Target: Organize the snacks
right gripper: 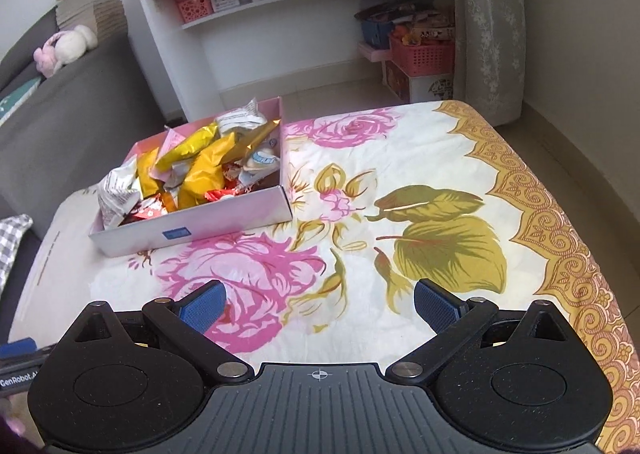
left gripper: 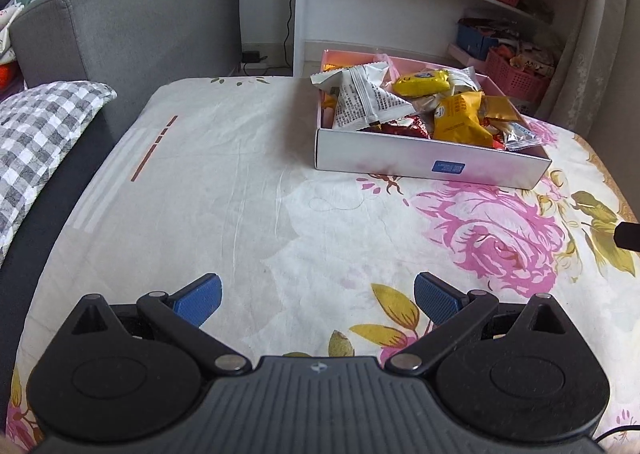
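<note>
While both claws hang over the worktop, I note each one spread wide with nothing between its blue pads. Left claw (left gripper: 318, 300): jaws apart, hovering above the pale part of the floral cloth (left gripper: 240, 194), well short of the box. Right claw (right gripper: 320, 304): jaws likewise apart, above the printed pink rose and olive leaves of the same cloth (right gripper: 400, 158).

Snack box (left gripper: 420, 160): shallow, white outside, pink inside, blue sticker on the near wall. It sits on the cloth toward the far edge of the worktop, ahead and right of the left claw; from the right wrist view the box (right gripper: 224, 220) lies ahead and to the left. Contents are heaped above the rim: a white triangular packet (left gripper: 366, 104) at the left end, a yellow packet (left gripper: 460, 120) near the middle, a red wrapper (left gripper: 404, 128) low against the near wall. Other wrappers are too jumbled to tell apart.

Surroundings: grey sofa (left gripper: 132, 14) left of the worktop, white shelf unit (right gripper: 288, 6) beyond, pink basket (right gripper: 422, 52) on the floor.
</note>
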`<state>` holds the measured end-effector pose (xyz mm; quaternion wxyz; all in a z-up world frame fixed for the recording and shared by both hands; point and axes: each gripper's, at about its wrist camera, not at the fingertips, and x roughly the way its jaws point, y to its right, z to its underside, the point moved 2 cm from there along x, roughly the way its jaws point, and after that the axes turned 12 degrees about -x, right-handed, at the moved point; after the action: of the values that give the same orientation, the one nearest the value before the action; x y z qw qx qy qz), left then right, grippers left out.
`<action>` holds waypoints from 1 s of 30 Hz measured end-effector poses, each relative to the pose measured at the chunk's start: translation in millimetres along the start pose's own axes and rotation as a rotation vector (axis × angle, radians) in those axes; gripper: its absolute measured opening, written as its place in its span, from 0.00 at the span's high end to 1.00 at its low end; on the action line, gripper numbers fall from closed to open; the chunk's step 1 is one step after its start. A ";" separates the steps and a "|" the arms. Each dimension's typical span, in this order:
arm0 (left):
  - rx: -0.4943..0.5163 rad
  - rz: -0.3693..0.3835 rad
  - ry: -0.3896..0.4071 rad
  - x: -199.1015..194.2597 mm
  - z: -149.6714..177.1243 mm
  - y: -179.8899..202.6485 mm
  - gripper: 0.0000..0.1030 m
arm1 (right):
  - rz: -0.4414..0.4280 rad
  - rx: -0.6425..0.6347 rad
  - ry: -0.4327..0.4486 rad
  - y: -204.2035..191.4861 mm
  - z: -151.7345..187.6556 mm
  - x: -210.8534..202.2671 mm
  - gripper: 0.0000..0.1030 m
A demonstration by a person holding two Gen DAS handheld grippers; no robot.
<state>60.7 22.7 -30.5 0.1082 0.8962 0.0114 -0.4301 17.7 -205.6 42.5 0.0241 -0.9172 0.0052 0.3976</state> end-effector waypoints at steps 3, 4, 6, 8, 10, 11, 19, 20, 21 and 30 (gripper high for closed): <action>0.004 -0.014 0.011 1.8 -0.6 0.0 0.00 | 0.012 -0.045 0.005 -6.9 2.8 0.7 0.02; 0.007 -0.019 0.015 2.4 0.1 0.7 0.00 | 0.011 -0.055 0.003 -7.6 2.7 3.3 0.02; 0.014 -0.025 0.019 4.1 1.9 2.0 0.00 | 0.007 -0.067 -0.004 -12.0 4.2 6.6 0.02; 0.013 -0.027 0.025 5.0 3.1 2.7 0.00 | 0.004 -0.078 -0.012 -17.5 6.0 10.0 0.02; 0.014 -0.026 0.031 5.5 3.5 4.2 0.00 | -0.001 -0.094 -0.016 -24.2 8.4 12.5 0.02; 0.016 -0.028 0.033 5.6 3.8 5.2 0.00 | -0.004 -0.104 -0.018 -27.9 9.5 13.3 0.02; 0.046 -0.026 0.047 1.0 6.0 12.7 0.00 | -0.008 -0.161 -0.006 -46.3 14.7 12.1 0.02; 0.050 -0.026 0.048 0.7 6.4 13.0 0.00 | -0.009 -0.164 -0.005 -48.8 15.3 11.6 0.02; 0.051 -0.028 0.049 0.6 6.7 13.4 0.00 | -0.012 -0.169 -0.003 -49.1 15.4 11.3 0.02; 0.057 -0.034 0.048 0.9 7.6 14.5 0.00 | -0.015 -0.187 -0.004 -54.8 18.6 11.7 0.02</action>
<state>57.1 6.9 -33.2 0.0748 0.9087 0.0169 -0.4102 13.7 -149.8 23.5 -0.0584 -0.9148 -0.0390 0.3978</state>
